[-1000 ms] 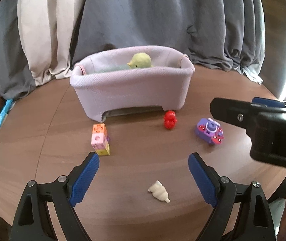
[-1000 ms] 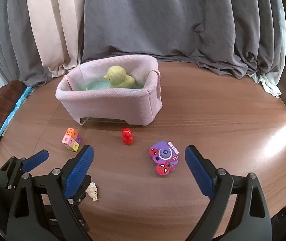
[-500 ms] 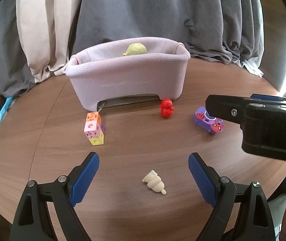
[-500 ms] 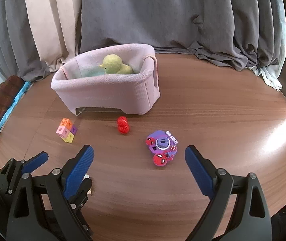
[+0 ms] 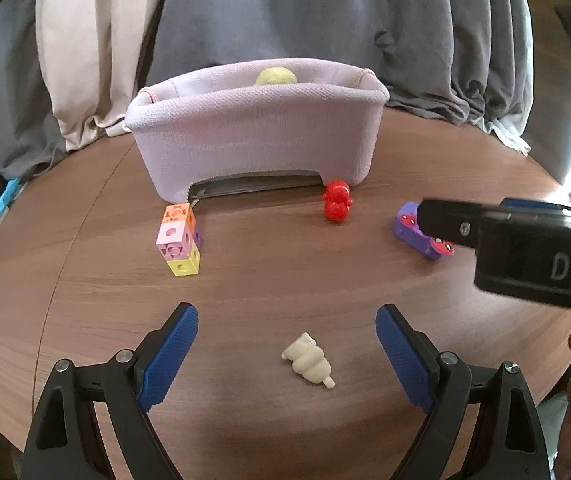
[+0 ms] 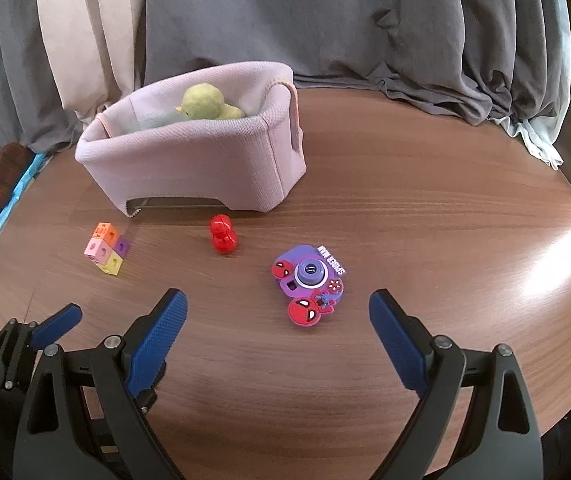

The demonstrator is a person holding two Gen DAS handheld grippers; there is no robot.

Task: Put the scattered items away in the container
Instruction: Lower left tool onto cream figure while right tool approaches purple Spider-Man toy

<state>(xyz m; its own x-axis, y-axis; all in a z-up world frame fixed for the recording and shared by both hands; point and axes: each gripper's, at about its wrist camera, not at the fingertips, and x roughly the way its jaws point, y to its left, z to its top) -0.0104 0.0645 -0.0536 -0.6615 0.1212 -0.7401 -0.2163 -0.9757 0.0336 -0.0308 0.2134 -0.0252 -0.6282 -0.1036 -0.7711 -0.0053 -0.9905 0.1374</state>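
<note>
Two fisheye views look down along open grippers onto a round wooden table (image 6: pixel 425 208).

Hidden or hard to see: in the left wrist view, the dark body of the right gripper (image 5: pixel 525 248) crosses the right edge and covers most of the purple toy camera (image 5: pixel 417 236), leaving only its left end showing. The yellow-green plush duck (image 5: pixel 276 77) shows only as a crown above the rim of the pink fabric basket (image 5: pixel 253 136). In the right wrist view the duck (image 6: pixel 205 102) is plainer, sitting inside the basket (image 6: pixel 205 164), and the left gripper (image 6: pixel 57 326) is cut off at the lower left. A fingertip shows at the right edge of the left view; little else of the person can be made out.

The left gripper (image 5: pixel 285 340) is spread wide and empty, with a small cream figure (image 5: pixel 308 360) lying on the table between its blue pads, touching neither. The right gripper (image 6: pixel 277 316) is also spread wide and empty, the toy camera (image 6: pixel 309 280) lying just ahead between its pads.

Compared with a second ago, both views sit lower and nearer the table: the cream figure and the camera look larger, and the basket hides more of the duck in the left view.

Also on the table: a red toy (image 6: pixel 223 236) just in front of the basket, and a cluster of coloured cubes (image 6: pixel 106 249) at centre left. Grey and cream curtains (image 6: pixel 325 16) hang behind the table.
</note>
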